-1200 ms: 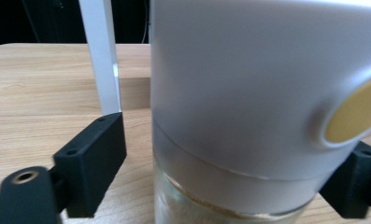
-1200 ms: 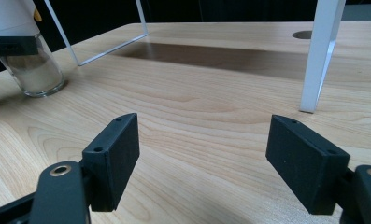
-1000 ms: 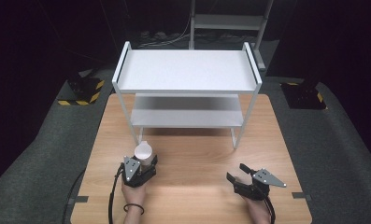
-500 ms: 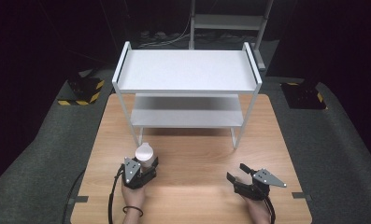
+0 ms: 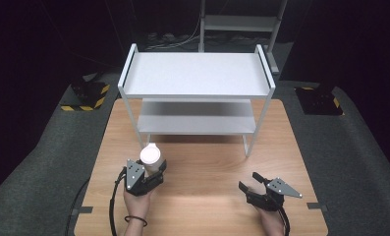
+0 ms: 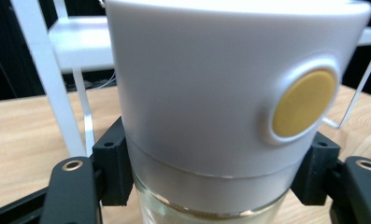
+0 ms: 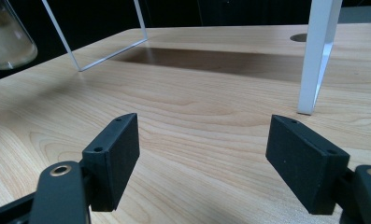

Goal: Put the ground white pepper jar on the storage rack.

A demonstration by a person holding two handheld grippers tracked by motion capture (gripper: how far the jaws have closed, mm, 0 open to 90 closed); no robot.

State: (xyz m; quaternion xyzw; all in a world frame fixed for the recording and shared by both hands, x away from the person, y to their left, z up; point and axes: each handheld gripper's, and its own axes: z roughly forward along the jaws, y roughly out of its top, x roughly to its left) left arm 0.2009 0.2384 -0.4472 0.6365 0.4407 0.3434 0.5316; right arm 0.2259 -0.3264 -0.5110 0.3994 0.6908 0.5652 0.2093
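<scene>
a: where's the jar [image 6: 220, 93] now?

b: it's clamped in the left gripper [image 5: 146, 173], at the near left of the worktop [image 5: 207, 162]. the fingers [image 6: 112, 168] are pressed against it from both sides, just below its wide white cap [image 6: 197, 70]. under the cap there's clear glass, and the cap has a round yellow button [image 6: 303, 102] on its side.

a: is it sitting on the wood?

b: in the right gripper view its rounded glass bottom [image 7: 8, 39] shows at the far left edge with dark background under it, so it looks clear of the surface, held upright. from above you mostly see the round white top [image 5: 150, 156].

a: what's close to it?

b: the white two-level shelf rack [image 5: 197, 78] stands just beyond it, on the far half of the worktop. the jar is in front of the rack's left side, near the lower shelf [image 5: 197, 123] but apart from it.

a: and the other hand?

b: the right gripper [image 5: 254, 189] is low over the near right of the worktop, well apart from the jar. its fingers [image 7: 113, 158] are spread wide with only bare wood between them. one of the rack's white legs [image 7: 316, 56] stands beyond them.
</scene>
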